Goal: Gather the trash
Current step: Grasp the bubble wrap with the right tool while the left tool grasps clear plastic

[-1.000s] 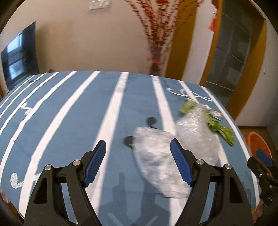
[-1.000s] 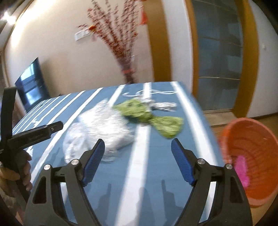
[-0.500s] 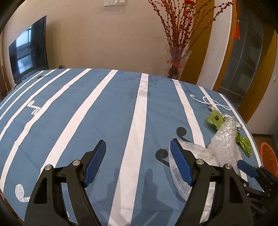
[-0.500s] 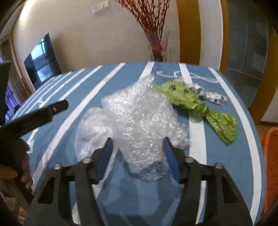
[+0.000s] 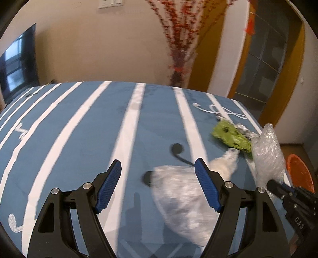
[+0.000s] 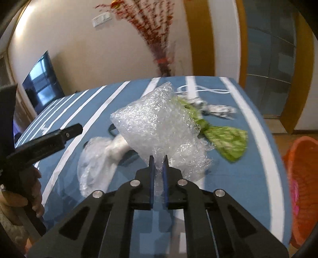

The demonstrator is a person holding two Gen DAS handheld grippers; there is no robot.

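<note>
Right hand-held gripper (image 6: 158, 158) newly clenched on bubble wrap (image 6: 159, 127); left hand-held gripper (image 5: 158, 170) released at nine o'clock over striped desk (image 5: 79, 127).

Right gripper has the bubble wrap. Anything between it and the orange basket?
Nothing visible. The right gripper is shut on the bubble wrap; the orange basket stands off the table's right edge, with only bare blue tablecloth between them.

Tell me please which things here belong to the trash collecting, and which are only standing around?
For the job:
- bubble wrap, pinched in the right gripper
- clear plastic bag
- green bag
- black-and-white wrapper
- orange basket
- left gripper, open

Only around:
- television
- vase of red branches
- wall switch
</note>
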